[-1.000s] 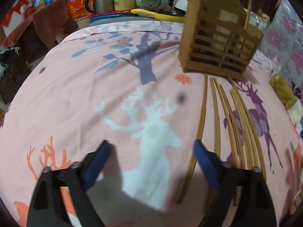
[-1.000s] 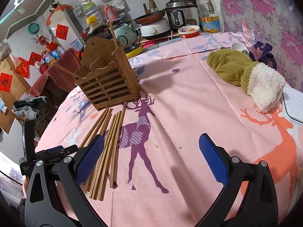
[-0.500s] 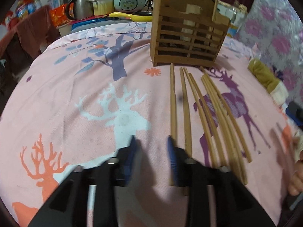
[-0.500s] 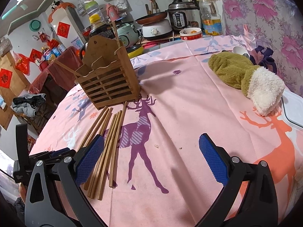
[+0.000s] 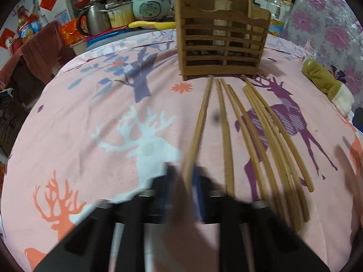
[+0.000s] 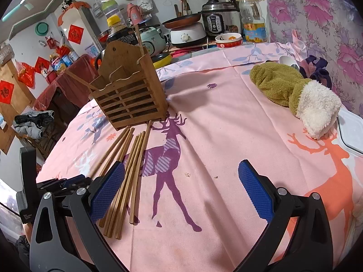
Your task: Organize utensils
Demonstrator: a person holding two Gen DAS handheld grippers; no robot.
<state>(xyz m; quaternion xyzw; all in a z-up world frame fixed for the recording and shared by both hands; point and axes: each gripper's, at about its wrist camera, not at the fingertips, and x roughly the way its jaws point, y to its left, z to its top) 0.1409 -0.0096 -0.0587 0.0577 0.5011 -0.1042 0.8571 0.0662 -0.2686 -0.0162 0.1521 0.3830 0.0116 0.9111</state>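
The left gripper (image 5: 185,181) has its two blue pads drawn close together on the near end of one wooden chopstick (image 5: 200,122), the leftmost of the row. This part of the left wrist view is blurred, so the pads and the end of the stick are hard to make out, and the black body of the gripper covers the lowest part of the stick. The far tip of this chopstick points to the foot of the wooden utensil holder (image 5: 221,38), very near it; whether it touches, I cannot tell.

The other chopsticks (image 5: 261,136) lie side by side on the pink deer-print cloth (image 5: 90,113), just to the right, their far ends near the holder. Their near ends are partly blurred. One thin stick stands upright in the right side of the holder; its top is cut off by the frame edge.

The right gripper (image 6: 179,192) is wide open and holds nothing, above the cloth. Its left pad hides a part of the chopstick row. A green and white plush item (image 6: 295,95) lies well apart on the right.
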